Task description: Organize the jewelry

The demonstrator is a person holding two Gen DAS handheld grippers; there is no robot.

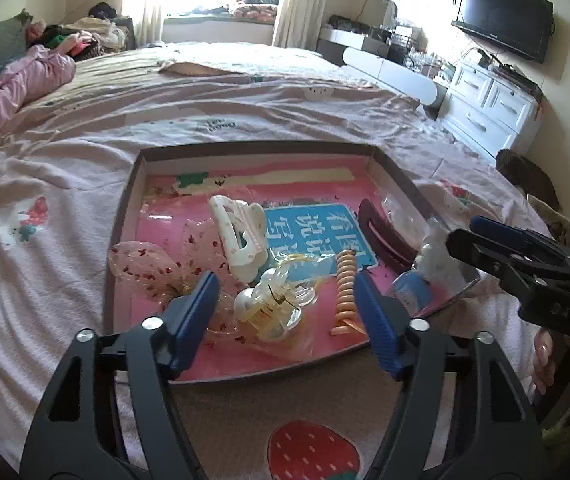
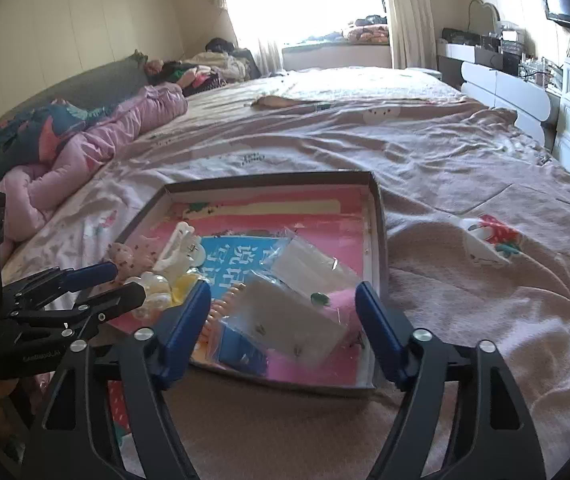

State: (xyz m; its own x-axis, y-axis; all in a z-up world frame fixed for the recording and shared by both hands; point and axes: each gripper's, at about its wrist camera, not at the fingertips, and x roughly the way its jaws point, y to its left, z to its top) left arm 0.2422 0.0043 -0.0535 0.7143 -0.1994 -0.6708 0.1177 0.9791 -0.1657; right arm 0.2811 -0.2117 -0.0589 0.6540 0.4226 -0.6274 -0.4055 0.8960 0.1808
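On the bed, a shallow tray is seen, filled with a white claw clip, a clear pearl clip, a peach coil tie lying near-to-far, and plastic bags whose contents are hard to make out. Left gripper and right gripper are held wide apart, nothing gripped.

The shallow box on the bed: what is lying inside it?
Inside the box: a white hair claw, a clear claw, an orange spiral tie, a dark clip and small plastic bags. The bags' contents are too small to tell.
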